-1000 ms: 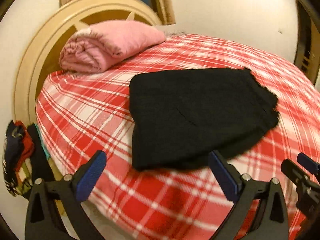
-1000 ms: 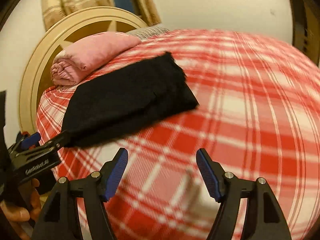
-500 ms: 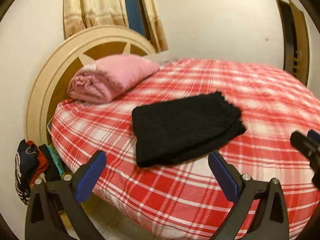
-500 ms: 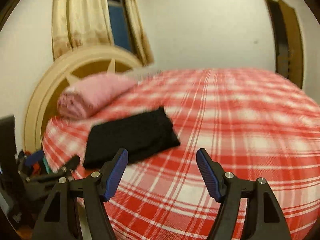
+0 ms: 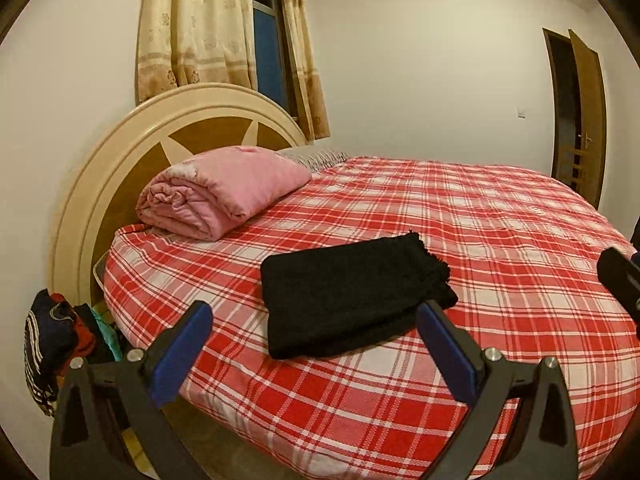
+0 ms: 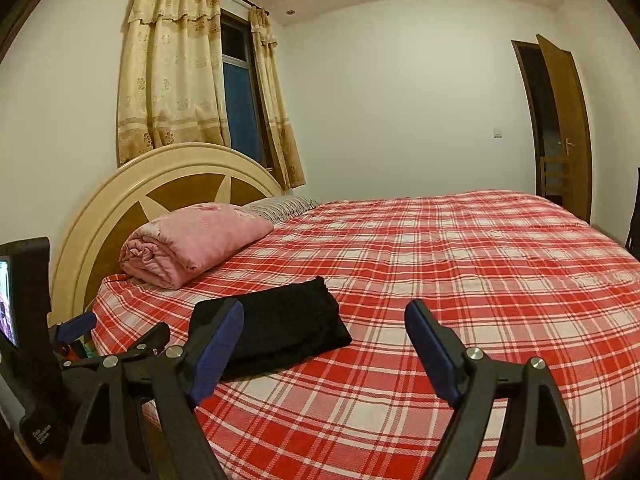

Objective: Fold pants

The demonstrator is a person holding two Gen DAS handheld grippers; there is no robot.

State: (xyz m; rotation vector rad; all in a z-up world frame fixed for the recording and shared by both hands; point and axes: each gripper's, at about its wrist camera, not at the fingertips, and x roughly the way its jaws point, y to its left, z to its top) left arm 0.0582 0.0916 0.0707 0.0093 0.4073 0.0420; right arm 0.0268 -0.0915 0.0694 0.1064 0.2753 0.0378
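While pants (image 5: 352, 296) lie folded, both tongs (image 5: 316, 344) (image 6: 324, 344) spread, raised.

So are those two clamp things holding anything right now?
No, nothing. The left gripper and right gripper both have their jaws apart and bare; the folded black pants lie free on the bed.

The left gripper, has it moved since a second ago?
Yes. The left gripper has pulled back and up from the bed; the folded black pants look smaller and farther, with more headboard showing.
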